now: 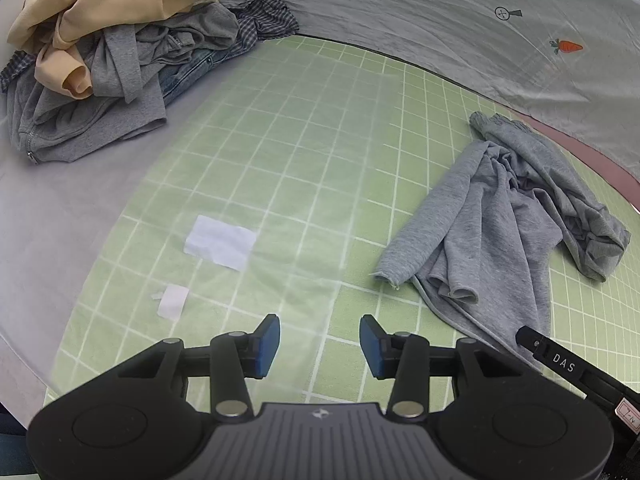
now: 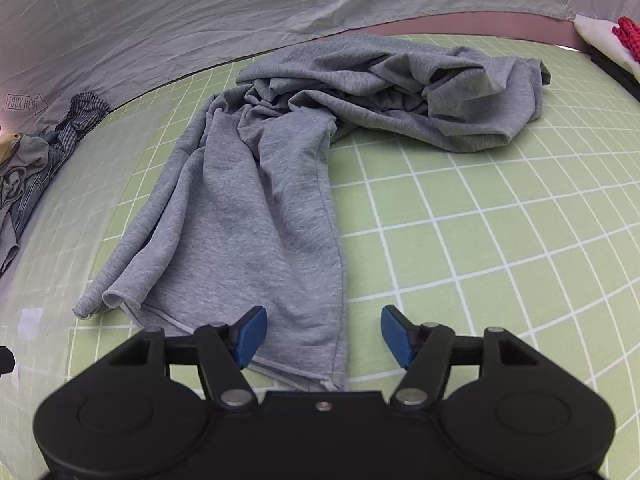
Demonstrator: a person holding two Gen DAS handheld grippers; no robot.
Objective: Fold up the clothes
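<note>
Surface: green grid mat (image 1: 304, 128) laid over a grey sheet (image 1: 400, 12).
Grey garment (image 2: 248, 208): lies crumpled on the mat, one long section stretched toward the right gripper, the bunched part at the far end.
Right gripper (image 2: 322, 334): jaws wide, holding nothing. The garment's near hem lies under the gap between the jaws, closer to the left blue pad (image 2: 250, 334); the right pad sits over bare mat. Contact with the cloth cannot be determined.
Left gripper (image 1: 320, 344): jaws wide, holding nothing, over bare mat. The garment lies to its right and ahead, apart from the jaws.
Pile of clothes (image 1: 112, 60): tan, grey, checked and denim items heaped at the far left, well apart from both grippers.
White paper scraps (image 1: 220, 246): two pieces on the mat, ahead-left of the left gripper.
</note>
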